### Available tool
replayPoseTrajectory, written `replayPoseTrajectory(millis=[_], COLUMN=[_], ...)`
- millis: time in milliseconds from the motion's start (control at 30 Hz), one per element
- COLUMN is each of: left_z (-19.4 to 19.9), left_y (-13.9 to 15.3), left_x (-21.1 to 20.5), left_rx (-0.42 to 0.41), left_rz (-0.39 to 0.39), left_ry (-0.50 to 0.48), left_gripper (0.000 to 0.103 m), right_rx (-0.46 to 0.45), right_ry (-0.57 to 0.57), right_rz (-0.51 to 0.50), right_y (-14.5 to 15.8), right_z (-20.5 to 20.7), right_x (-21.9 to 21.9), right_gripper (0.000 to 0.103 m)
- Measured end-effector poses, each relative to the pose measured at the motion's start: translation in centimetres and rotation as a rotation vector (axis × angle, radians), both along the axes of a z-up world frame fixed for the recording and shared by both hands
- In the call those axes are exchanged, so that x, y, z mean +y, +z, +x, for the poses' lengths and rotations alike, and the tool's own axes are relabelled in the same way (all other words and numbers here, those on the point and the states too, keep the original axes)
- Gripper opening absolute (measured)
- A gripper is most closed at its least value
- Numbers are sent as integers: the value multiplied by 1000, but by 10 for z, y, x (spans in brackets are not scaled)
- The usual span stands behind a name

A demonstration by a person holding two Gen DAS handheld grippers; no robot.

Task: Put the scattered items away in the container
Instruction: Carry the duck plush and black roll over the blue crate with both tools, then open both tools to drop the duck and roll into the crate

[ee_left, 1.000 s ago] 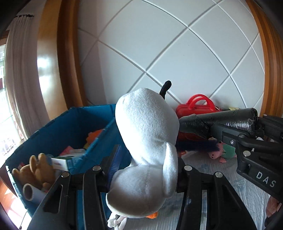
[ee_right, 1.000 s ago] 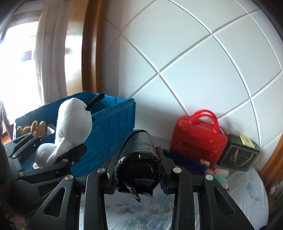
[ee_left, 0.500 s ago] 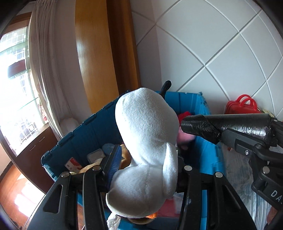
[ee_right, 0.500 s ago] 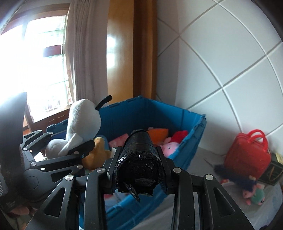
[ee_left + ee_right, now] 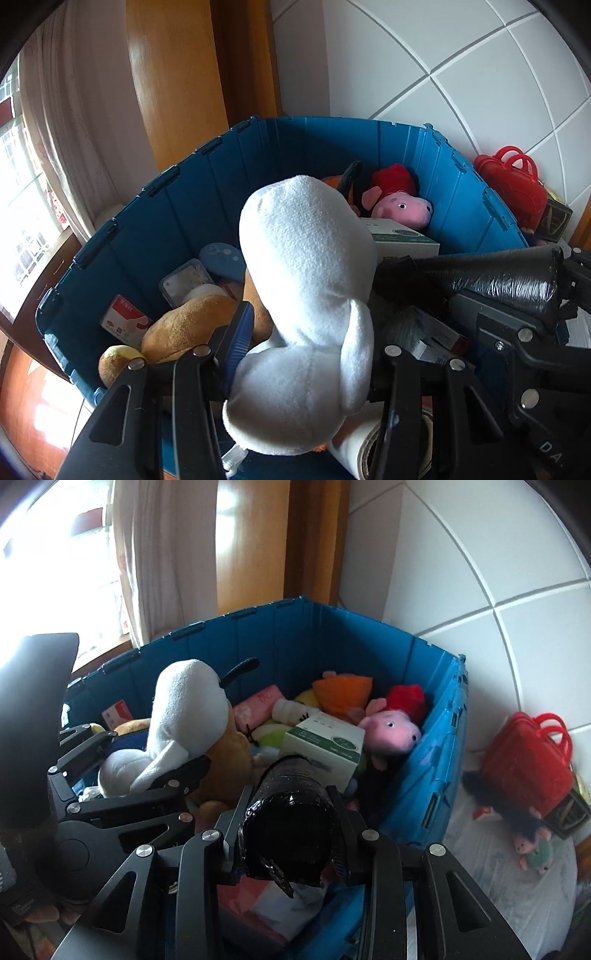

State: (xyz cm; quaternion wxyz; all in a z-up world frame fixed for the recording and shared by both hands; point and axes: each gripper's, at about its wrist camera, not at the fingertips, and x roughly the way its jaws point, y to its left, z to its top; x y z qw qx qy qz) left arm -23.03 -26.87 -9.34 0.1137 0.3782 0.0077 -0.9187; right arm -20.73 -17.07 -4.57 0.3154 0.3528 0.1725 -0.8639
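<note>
A white plush toy (image 5: 306,302) is being gripped by the left tool (image 5: 308,354) above the blue container (image 5: 436,760), which is filled with toys and boxes. Beside it, a black wrapped roll (image 5: 291,823) is being clamped in the right tool (image 5: 288,834). A red toy case (image 5: 524,760) is lying outside, near the container.

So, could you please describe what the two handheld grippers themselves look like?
Both the left gripper and the right gripper are matte black linkage frames with triangular cut-outs and silver round pivot bolts. The left one's finger pads are ribbed blue. White letters "DA" mark the right gripper's body. No cables or sleeves show.
</note>
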Motion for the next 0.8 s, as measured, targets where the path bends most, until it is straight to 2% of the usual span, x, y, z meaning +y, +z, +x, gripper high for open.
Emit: replayPoseTrajectory(millis=[133, 267, 400, 467, 500, 533, 600, 667, 800], left_z=[-4, -10, -20, -17, -15, -14, -11, -8, 0], left_y=[-2, -2, 6, 9, 10, 9, 9, 12, 14], left_x=[-2, -1, -8, -11, -9, -7, -4, -2, 0], left_rx=[-19, -62, -66, -57, -54, -51, -39, -27, -9], left_rz=[14, 8, 2, 25, 12, 1, -1, 0, 4], left_ry=[-16, -48, -25, -42, -45, -44, -51, -53, -48], left_gripper=[48, 48, 48, 53, 59, 70, 77, 79, 82], right_rx=[-14, 4, 7, 6, 9, 13, 20, 23, 33], right_ry=[-26, -64, -98, -101, -101, -101, -105, -111, -122], right_rz=[40, 48, 44, 35, 34, 33, 30, 25, 12], right_y=[-3, 1, 3, 5, 5, 6, 8, 10, 14], right_z=[-4, -4, -6, -3, -1, 1, 4, 5, 9], right_x=[0, 2, 8, 12, 14, 15, 19, 22, 31], right_gripper=[36, 44, 46, 49, 55, 60, 60, 62, 75])
